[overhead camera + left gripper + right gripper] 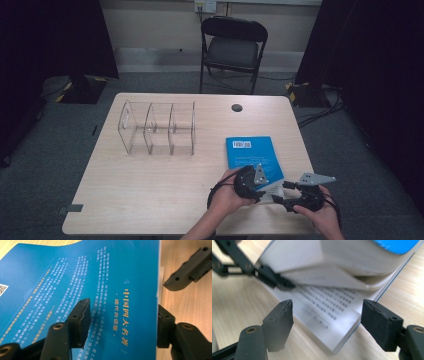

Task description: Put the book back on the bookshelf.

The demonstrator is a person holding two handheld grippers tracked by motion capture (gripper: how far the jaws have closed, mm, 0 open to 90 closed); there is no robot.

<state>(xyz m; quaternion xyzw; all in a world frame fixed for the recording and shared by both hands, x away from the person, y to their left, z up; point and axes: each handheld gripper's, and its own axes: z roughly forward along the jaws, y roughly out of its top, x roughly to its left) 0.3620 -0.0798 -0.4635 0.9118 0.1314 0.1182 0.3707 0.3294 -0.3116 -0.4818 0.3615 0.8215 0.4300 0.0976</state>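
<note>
while the blue book (252, 154) lies flat near the right front edge of the worktop (150, 195), its near end is being opened. the left tongs (261, 195) straddle the upper block of pages and back cover: in the left gripper view one pad rests on the printed blue cover (82, 285) and the other sits at the book's edge, so i judge they are grasping that lifted part, though a firm pinch cannot be confirmed. the right tongs (327, 322) stand released, their jaws apart on either side of the exposed white page (324, 312) with nothing pressed between them.

the step in hand looks like parting the book at its near corner. the next move calls for the right tongs to slide over the lower pages and pin them, or nip a single leaf, without creasing it.

the cover is glossy and smooth with fine pale print; the pages are matte, thin and curling at the fold. the pads are black, rubbery and ridged. a clear acrylic divider rack (157, 129) stands well apart at the far left, and the worktop is pale wood grain.
</note>
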